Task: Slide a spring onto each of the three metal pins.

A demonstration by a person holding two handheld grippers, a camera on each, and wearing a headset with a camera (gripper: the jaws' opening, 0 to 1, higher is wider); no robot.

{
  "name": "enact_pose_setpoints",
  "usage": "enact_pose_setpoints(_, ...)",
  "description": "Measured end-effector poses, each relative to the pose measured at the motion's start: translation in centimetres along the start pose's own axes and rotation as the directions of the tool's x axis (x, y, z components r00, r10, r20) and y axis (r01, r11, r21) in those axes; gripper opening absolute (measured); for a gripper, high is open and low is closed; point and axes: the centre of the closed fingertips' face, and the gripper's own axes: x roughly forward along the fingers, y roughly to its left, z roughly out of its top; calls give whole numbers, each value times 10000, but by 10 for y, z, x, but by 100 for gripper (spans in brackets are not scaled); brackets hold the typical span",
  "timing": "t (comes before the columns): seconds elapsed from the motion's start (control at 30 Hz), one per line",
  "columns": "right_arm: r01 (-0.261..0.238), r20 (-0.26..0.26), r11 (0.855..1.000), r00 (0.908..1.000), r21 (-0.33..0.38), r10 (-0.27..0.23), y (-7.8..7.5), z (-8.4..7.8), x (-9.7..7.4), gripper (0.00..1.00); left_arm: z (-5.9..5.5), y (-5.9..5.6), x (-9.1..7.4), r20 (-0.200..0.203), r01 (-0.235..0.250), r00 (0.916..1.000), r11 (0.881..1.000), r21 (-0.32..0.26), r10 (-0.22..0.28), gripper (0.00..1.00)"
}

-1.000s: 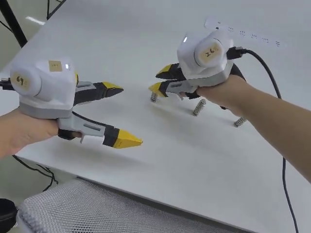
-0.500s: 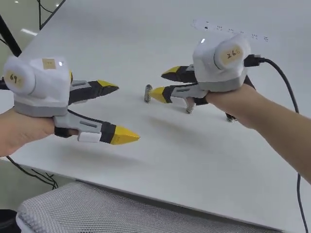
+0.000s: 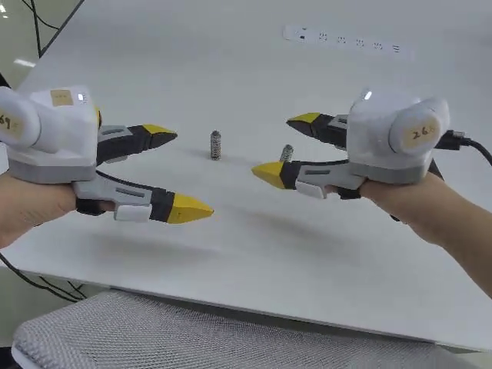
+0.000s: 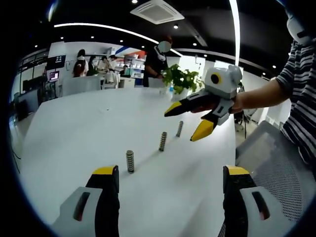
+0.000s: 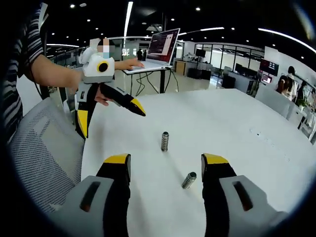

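Holding nothing in the left gripper (image 3: pixel 175 171) or the right gripper (image 3: pixel 284 146), both spread wide open above the white table (image 3: pixel 254 254). Can count three springs standing in a row on the table in the left gripper view: first spring (image 4: pixel 130 161), middle spring (image 4: pixel 162 141) and last spring (image 4: pixel 179 128). Seems close to the end of the job, with all three standing up as if on pins. Looks like time to check each one. To do that well, go slow, come at one spring from the side, pinch it softly and press it straight down so it sits flat. Keep the other tool out of the way. Cannot see any bare pins, maybe tucked inside the coils. Hard to tell if the middle spring, between the right jaws and leaning a bit, is pushed all the way down. Blocked in the head view: the bit of table behind the right gripper.
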Motion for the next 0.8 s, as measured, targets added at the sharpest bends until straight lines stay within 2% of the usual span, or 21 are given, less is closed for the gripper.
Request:
enact_pose_setpoints(0.23,510,257,9980,9983,364,-519,-7,-15,-30,71,8,-1,1,185,-149,9997,9999,-30,150,87)
enact_pose_setpoints(0.33,753,556,9924,9952,977,-810,-10,-19,-46,77,7,-6,3,116,-109,9999,9999,36,108,89)
enact_pose_setpoints(0.47,991,708,9866,9915,1294,-1089,-11,-27,-65,82,6,-8,4,76,-135,9999,9999,69,135,91)
enact_pose_setpoints(0.6,994,882,9851,9897,1404,-1125,-7,-36,-80,91,7,-9,3,189,-231,9996,9997,12,230,93)
enact_pose_setpoints(0.7,1127,1320,9752,9814,1903,-1392,-9,-39,-92,98,8,-10,0,158,-242,9996,9997,88,241,95)
enact_pose_setpoints(0.8,1231,1150,9696,9820,2115,-1498,-12,-51,-98,100,7,-10,-3,74,-325,9995,9993,184,323,97)
